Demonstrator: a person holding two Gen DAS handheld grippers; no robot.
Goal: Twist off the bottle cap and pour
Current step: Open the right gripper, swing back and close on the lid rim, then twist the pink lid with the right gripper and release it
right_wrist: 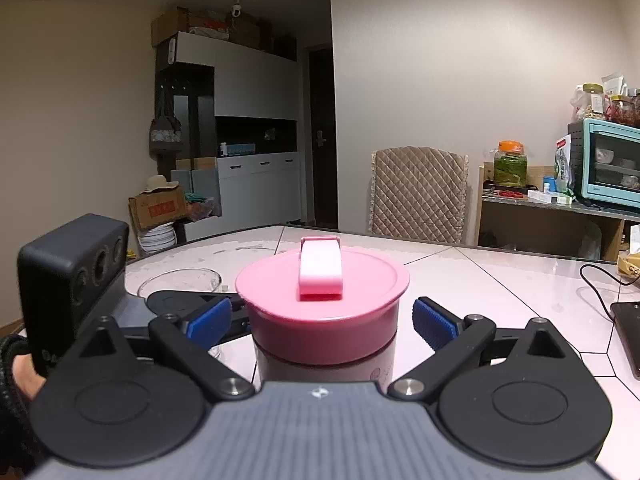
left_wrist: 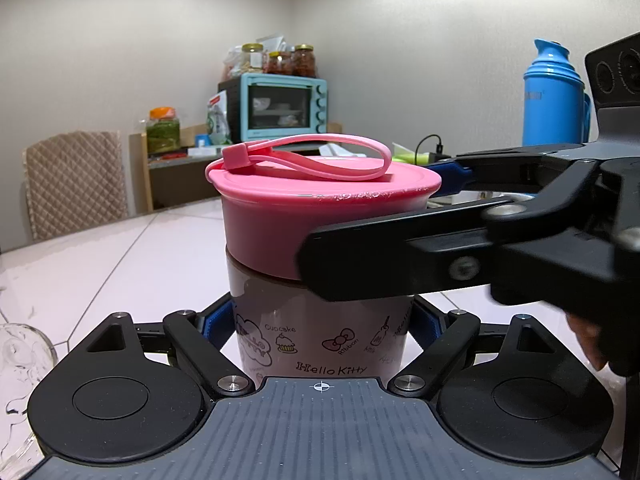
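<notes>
A Hello Kitty bottle (left_wrist: 320, 340) with a wide pink cap (left_wrist: 316, 208) and a pink strap loop (left_wrist: 320, 156) stands upright on the white table. My left gripper (left_wrist: 320, 322) is shut on the bottle's body, blue pads pressed against both sides. My right gripper (right_wrist: 324, 320) is open around the pink cap (right_wrist: 324, 312), with its blue pads (right_wrist: 434, 322) a little apart from the cap's sides. In the left wrist view the right gripper's black fingers (left_wrist: 400, 256) reach in from the right at cap height.
A clear glass vessel (left_wrist: 20, 380) sits at the left, also seen behind the left gripper (right_wrist: 180, 280). A blue thermos (left_wrist: 554, 96) stands at the right. A dark device with a cable (right_wrist: 628, 328) lies on the table (right_wrist: 500, 276). A chair (right_wrist: 418, 196) and a shelf with a toaster oven (left_wrist: 280, 106) stand behind.
</notes>
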